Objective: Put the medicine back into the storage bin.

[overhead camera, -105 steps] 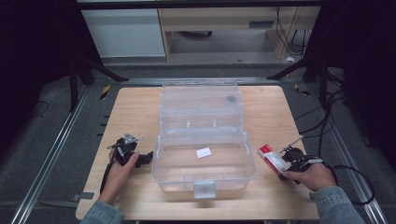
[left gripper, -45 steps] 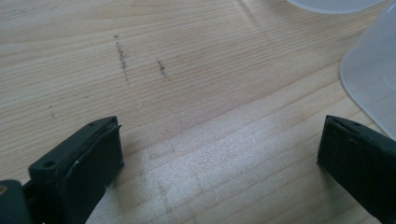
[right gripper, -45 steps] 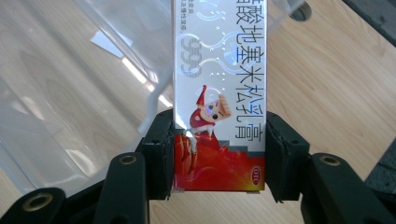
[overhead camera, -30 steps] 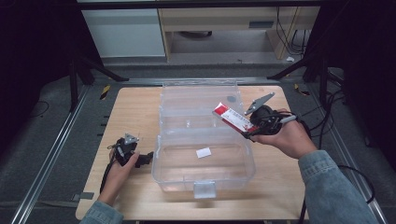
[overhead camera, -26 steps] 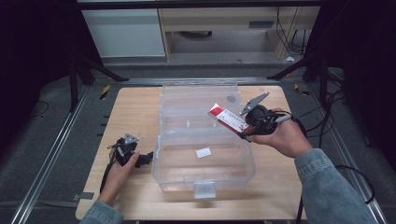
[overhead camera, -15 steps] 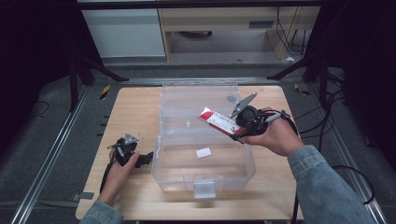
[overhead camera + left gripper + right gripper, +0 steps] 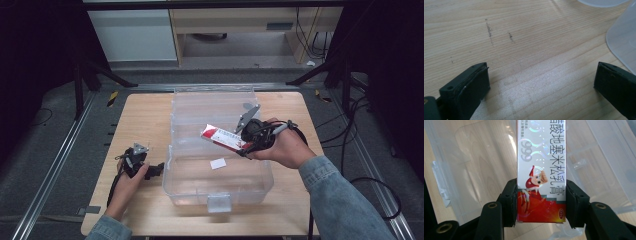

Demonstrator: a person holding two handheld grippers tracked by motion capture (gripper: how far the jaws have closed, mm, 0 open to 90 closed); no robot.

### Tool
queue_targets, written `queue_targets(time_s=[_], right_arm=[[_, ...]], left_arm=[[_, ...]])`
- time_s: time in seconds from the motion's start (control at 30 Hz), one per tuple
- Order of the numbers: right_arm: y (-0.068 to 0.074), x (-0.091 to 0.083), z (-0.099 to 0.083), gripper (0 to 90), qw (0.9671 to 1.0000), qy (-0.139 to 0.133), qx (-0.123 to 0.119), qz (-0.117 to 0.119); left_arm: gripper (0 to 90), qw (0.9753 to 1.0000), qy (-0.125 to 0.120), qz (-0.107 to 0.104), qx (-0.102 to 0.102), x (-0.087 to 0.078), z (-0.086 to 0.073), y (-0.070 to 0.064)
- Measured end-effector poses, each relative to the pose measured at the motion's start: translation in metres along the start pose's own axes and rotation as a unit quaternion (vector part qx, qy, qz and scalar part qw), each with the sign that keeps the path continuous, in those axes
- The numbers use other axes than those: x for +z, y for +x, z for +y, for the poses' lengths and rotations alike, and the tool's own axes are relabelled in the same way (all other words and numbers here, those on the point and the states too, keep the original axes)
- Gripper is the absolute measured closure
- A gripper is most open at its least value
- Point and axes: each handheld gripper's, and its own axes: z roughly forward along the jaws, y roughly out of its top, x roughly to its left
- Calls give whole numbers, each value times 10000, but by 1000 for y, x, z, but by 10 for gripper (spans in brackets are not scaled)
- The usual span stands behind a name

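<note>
The red and white box (image 7: pixel 223 138) hangs in the air over the clear plastic bin (image 7: pixel 218 192), above its right half, clamped by its red end between the 2 jaws of the right gripper (image 7: pixel 248 143). In the right gripper view the box (image 7: pixel 541 170) stands between both black jaws, bin walls beneath it. A small white slip (image 7: pixel 217 163) lies on the bin floor, below the box. Left of the bin, the left gripper (image 7: pixel 150 170) rests on the wooden table (image 7: pixel 145 115), jaws wide apart over bare wood (image 7: pixel 529 50).
</note>
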Motion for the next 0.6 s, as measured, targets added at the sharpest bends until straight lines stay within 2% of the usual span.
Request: queue_targets(time_s=[0.17,0.6], right_arm=[[5,9,8,514,9998,78,-152,94],[22,19,25,514,9981,67,-523,314]], left_arm=[[0,10000,1,-12,14,0,0,0],[0,10000,-1,-12,12,0,0,0]])
